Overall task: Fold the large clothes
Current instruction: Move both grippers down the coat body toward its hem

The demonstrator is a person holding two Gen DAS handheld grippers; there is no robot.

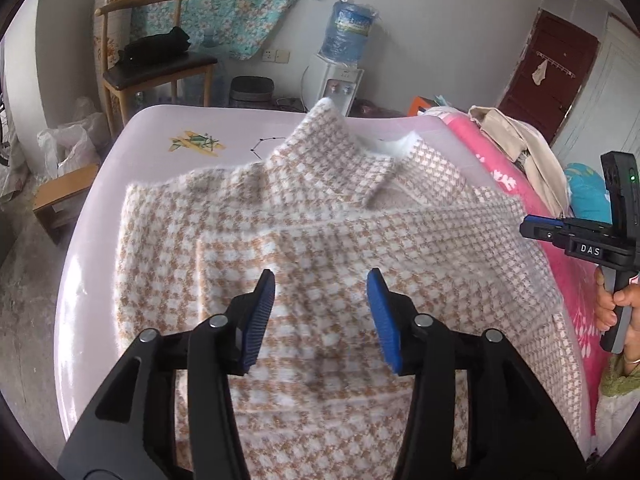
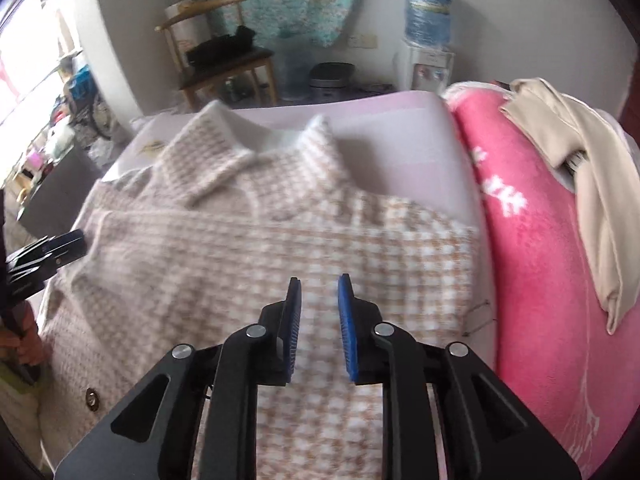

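Left hand-held gripper (image 1: 321,280) over houndstooth coat (image 1: 320,220); right hand-held gripper (image 1: 532,226) labelled "DAS".

The left gripper (image 1: 321,280) has black plastic arms with round silver screws and blue ribbed pads (image 1: 382,316). The right gripper (image 2: 319,286) looks the same; its black body carries a white "DAS" label (image 1: 590,250) and a small green light (image 1: 632,178).
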